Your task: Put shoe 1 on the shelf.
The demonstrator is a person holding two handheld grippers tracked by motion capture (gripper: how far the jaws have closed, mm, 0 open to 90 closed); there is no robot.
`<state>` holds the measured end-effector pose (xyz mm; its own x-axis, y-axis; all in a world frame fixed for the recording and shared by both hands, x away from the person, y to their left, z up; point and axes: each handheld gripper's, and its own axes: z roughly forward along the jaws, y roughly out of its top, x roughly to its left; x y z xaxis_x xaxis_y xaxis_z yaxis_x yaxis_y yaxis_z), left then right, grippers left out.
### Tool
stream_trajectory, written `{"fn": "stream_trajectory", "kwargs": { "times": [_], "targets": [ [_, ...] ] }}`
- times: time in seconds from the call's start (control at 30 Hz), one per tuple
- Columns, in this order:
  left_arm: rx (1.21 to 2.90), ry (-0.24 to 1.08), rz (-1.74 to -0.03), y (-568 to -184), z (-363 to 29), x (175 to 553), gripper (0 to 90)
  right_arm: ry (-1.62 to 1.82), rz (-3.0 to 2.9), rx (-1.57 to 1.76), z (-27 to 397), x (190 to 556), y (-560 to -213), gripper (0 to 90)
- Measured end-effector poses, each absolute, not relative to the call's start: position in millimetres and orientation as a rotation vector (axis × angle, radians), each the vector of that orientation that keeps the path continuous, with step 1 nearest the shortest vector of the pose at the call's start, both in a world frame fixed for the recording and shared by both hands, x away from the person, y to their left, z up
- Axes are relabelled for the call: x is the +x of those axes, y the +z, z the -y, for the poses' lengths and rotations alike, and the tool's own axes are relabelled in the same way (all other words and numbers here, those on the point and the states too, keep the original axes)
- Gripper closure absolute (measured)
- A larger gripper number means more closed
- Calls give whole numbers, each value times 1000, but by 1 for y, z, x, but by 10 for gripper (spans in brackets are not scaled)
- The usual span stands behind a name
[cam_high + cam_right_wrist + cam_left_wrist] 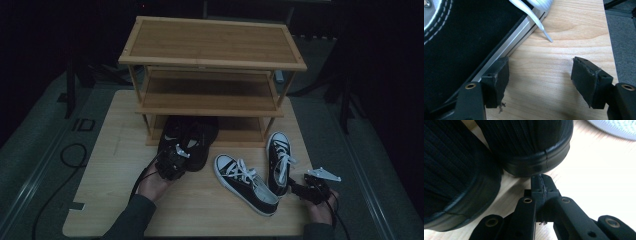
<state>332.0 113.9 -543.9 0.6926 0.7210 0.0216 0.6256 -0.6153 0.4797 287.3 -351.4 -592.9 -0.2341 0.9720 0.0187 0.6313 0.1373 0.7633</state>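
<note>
Black shoes (187, 140) sit as a pair on the desk (115, 170) at the foot of the wooden rack (210, 65), toes tucked under its lowest shelf.

Left hand-held gripper (172, 162) rests at the heels of the pair with its jaws pressed together on nothing, their tips just short of the nearer heel (534, 157) in the left gripper view. Right hand-held gripper (310, 189) lies near the desk's right edge with its jaws wide apart over bare wood, one jaw just beside the white-striped sole of a black-and-white sneaker (279, 160). A second sneaker (245, 182) lies slanted between the two hands.
</note>
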Motion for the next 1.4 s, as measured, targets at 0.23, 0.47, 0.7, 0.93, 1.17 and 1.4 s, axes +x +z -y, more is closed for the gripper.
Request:
{"fn": "stream_trajectory", "kwargs": {
  "times": [0.23,0.47,0.7,0.93,1.17,1.4],
  "targets": [
    [2462,302,-1054,-548,-109,336,900,912,-1930,1533,351,287,-593,304],
    [2449,319,-1063,-549,-96,342,900,912,-1930,1533,351,287,-593,304],
    [2460,346,-1083,-551,-83,347,900,912,-1930,1529,352,287,-593,304],
    [2465,318,-991,-549,-75,338,900,912,-1930,1529,352,287,-593,304],
    [2470,312,-1008,-551,-70,342,900,912,-1930,1529,352,287,-593,304],
    [2441,328,-1059,-550,-64,358,900,912,-1930,1529,352,287,-593,303]
  ]
}}
